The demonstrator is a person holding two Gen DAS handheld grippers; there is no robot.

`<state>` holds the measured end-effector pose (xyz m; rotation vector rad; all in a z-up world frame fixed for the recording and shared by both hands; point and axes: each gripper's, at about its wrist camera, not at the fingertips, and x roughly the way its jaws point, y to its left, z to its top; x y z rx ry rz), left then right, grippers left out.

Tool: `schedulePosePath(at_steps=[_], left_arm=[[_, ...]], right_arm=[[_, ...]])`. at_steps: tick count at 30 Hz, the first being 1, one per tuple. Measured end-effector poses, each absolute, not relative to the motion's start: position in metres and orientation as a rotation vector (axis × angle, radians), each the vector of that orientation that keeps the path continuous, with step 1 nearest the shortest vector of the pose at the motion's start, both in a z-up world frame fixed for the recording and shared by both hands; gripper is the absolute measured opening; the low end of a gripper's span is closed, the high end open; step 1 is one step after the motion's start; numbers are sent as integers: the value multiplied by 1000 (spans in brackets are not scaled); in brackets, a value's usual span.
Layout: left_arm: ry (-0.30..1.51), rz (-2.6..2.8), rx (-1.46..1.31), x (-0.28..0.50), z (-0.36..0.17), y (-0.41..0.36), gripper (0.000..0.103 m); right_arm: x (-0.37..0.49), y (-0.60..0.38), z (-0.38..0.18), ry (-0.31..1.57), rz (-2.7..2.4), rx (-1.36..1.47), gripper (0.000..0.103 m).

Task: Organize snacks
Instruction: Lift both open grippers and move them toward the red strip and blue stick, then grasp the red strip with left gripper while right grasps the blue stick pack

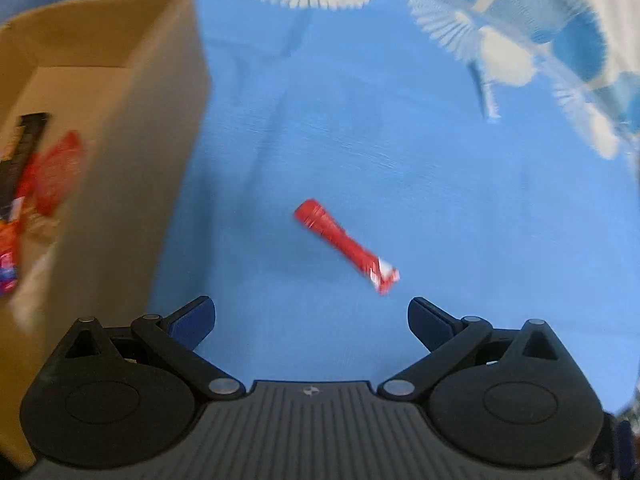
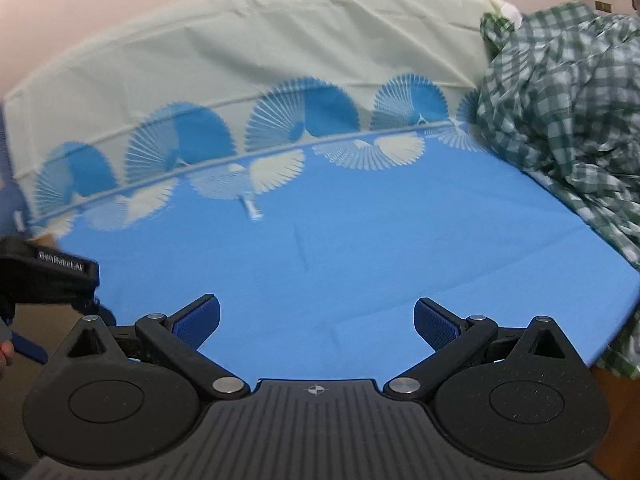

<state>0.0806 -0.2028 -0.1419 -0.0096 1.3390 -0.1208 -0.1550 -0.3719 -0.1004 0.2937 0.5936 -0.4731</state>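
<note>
Lying loose — red snack stick [image 1: 345, 245], seemingly.

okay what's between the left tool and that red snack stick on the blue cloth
Nothing but bare blue cloth. In the left wrist view the open left tool has only cloth between it and the red snack stick; the cardboard box stands off to the side.

The right gripper [image 2: 316, 320] hangs over a blue cloth [image 2: 360, 248], its two blue-padded fingers [image 2: 200, 320] spread wide with nothing between them. A band of fan shapes [image 2: 304, 120] in blue and cream crosses the far cloth, which turns pale beyond. Crumpled green checked fabric [image 2: 568, 112] lies at the right. A black device [image 2: 48, 276] shows at the left edge.
</note>
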Motion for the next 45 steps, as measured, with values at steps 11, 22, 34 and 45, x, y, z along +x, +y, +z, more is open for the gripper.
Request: schedulePosePath(at_steps=[11, 22, 34, 45], left_arm=[[1423, -66, 38, 136, -221, -241, 103], [1315, -144, 118, 132, -197, -238, 10], [1173, -292, 114, 68, -102, -167, 9], [969, -329, 152, -58, 5, -59, 9]], right_arm=[[52, -459, -242, 752, -256, 110, 103], [192, -454, -239, 598, -103, 31, 24], [-1, -428, -175, 651, -265, 188, 14], [-164, -273, -31, 448, -137, 251, 15]])
